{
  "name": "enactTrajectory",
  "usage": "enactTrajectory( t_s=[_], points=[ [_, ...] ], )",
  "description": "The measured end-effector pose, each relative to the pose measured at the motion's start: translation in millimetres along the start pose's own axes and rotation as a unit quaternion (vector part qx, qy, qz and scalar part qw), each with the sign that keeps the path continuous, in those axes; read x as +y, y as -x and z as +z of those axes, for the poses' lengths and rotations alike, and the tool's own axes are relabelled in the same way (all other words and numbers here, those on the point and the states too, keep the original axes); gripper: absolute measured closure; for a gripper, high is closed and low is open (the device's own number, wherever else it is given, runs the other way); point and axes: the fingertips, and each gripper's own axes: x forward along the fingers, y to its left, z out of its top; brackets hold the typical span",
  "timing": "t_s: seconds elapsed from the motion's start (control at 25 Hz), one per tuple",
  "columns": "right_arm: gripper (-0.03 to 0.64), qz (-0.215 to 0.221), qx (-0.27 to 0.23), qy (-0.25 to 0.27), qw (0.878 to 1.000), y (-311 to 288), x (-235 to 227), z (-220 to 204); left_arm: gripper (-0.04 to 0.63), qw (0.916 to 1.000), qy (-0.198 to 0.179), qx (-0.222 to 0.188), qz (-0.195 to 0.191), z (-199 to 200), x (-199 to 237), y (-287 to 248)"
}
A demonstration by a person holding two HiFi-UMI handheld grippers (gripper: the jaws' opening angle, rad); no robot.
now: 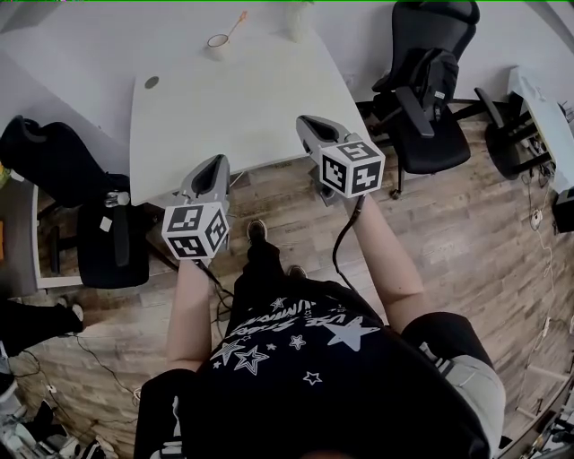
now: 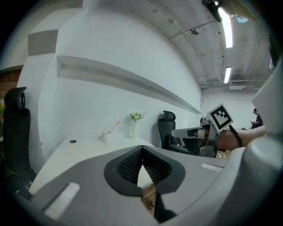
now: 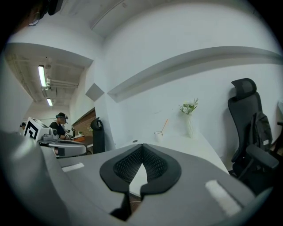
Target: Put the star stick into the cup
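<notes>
I judged the task done. At the 12 o'clock end of the wide white table [image 1: 233,99], well away from me, the small white cup [image 1: 218,43] already held the thin orange star stick [image 1: 238,22], which leaned toward 1 o'clock. A black office chair [image 1: 430,81] stood at 2 o'clock, blocking nothing. My left gripper [image 1: 218,161] and right gripper [image 1: 311,123] hung clenched and empty.

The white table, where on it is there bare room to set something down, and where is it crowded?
Nearly all of the table is bare: the whole middle and near half, from the small dark disc on the left across to the right edge. Only the far edge is taken, by the cup with its stick and the vase beside it.
</notes>
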Motion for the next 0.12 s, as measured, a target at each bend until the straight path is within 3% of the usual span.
enactTrajectory(
  t_s=[0.12],
  points=[
    [0.601,0.003,0.002,0.002,1.0,8.2,0.6,-3.3,0.592,1.0,0.0,0.001,0.001,-3.0,-8.2,5.0]
  ],
)
